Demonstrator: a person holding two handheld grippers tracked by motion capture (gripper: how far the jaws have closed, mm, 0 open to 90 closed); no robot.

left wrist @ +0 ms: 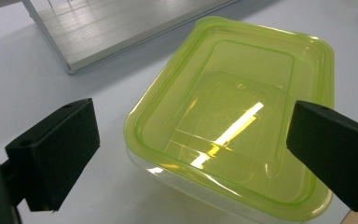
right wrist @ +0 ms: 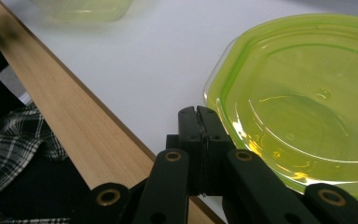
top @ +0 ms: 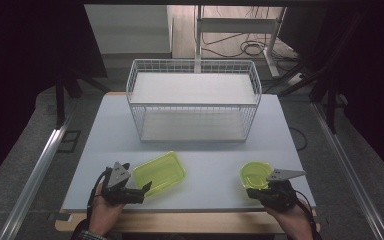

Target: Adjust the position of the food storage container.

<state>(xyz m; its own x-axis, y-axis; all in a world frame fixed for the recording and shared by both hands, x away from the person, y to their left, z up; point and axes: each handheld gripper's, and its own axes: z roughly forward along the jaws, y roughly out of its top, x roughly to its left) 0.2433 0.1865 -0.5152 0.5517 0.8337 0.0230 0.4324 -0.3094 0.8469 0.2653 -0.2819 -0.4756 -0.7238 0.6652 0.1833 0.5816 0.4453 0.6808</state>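
A rectangular yellow-green lidded container (top: 159, 172) lay on the white table (top: 205, 150) near its front edge, left of centre. In the high view its long axis ran on a slant — the near-left corner toward the person, the far-right corner toward the white wire basket (top: 193, 100) standing at the back. The left gripper (top: 143, 191) sat just beside that near-left corner with its jaws spread wide; in the left gripper view the container's near end lay between the two black pads (left wrist: 56, 149), neither touching it. To the right, a round yellow-green lidded container (top: 254, 174) rested near the front edge. The right gripper (top: 254, 191) — jaws pressed together on nothing — lay just in front of it.
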